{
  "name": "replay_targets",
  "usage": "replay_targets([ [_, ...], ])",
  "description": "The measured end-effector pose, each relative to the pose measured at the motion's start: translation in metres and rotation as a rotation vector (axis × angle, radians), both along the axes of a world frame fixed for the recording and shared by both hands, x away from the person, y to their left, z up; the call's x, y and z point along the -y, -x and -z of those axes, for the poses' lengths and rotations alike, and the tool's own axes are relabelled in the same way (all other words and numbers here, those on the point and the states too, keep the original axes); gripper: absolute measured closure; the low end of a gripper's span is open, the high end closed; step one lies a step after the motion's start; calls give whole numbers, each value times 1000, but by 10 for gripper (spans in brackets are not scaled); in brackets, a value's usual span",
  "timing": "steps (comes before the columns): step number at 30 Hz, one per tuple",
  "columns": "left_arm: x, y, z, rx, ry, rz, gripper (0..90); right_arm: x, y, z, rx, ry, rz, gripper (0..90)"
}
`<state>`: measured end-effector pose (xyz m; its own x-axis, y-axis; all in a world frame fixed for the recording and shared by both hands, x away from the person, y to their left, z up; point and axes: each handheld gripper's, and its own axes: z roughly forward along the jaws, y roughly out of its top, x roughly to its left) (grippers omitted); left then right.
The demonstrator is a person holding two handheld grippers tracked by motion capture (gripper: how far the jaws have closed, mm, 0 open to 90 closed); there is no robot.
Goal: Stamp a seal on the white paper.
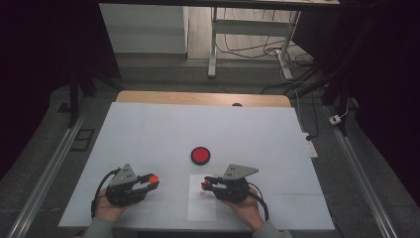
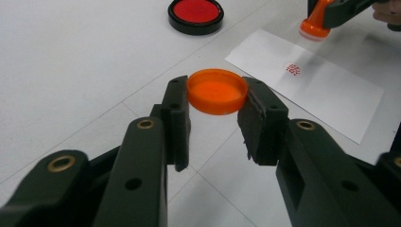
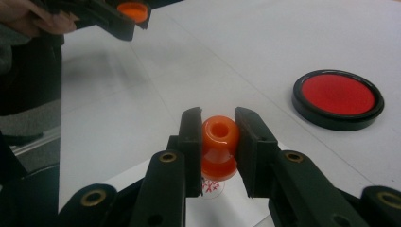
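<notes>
Both hands rest low, left gripper (image 2: 216,111) fingers pinching the orange cap (image 2: 217,91), right gripper (image 3: 218,137) fingers pinching the stamp (image 3: 219,146).

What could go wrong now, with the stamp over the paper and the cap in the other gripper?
1. The stamp, held in the right gripper, hangs just above the red print; its inked face may touch down again and smudge it.
2. The left gripper holds the cap only by its rim, so it might slip out.
3. The paper lies loose and may shift.
</notes>
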<state>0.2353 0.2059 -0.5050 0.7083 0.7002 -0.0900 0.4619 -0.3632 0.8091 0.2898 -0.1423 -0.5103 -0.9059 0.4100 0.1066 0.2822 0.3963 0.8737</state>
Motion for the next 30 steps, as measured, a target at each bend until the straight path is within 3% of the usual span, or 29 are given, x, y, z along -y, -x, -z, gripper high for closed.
replay_targets([
  [19,1,0,1,-2,-2,3,646,36,-9,-24,14,-123,106,729],
  [30,1,0,1,-1,-3,2,646,47,-9,-34,46,-140,140,729],
])
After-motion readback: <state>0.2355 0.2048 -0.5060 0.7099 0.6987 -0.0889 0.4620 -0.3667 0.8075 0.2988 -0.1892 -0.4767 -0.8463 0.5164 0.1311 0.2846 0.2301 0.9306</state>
